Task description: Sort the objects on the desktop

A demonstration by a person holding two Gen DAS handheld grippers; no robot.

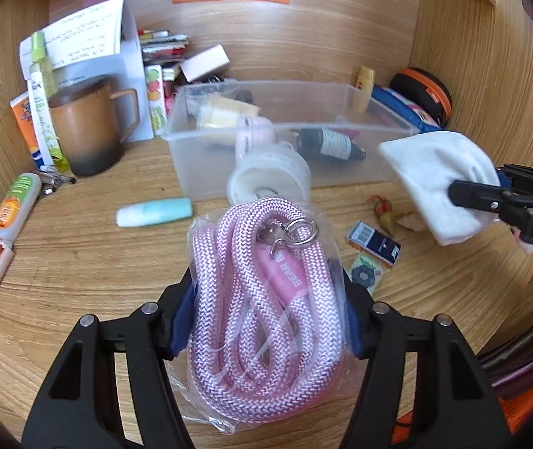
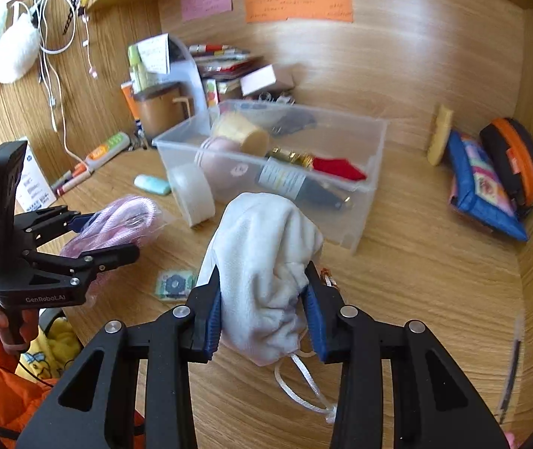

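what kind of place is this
Most likely a home or dorm study desk set in a wooden alcove. Sticky notes are stuck on the back panel, a mug and pens sit at one side, and charging cables hang on the side wall.

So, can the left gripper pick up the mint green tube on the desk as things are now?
Probably not yet: the left gripper is shut on the bagged pink rope. The mint green tube lies in the open otherwise.

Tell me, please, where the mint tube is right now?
The mint tube lies on the desk, left of the tape roll in the left wrist view.
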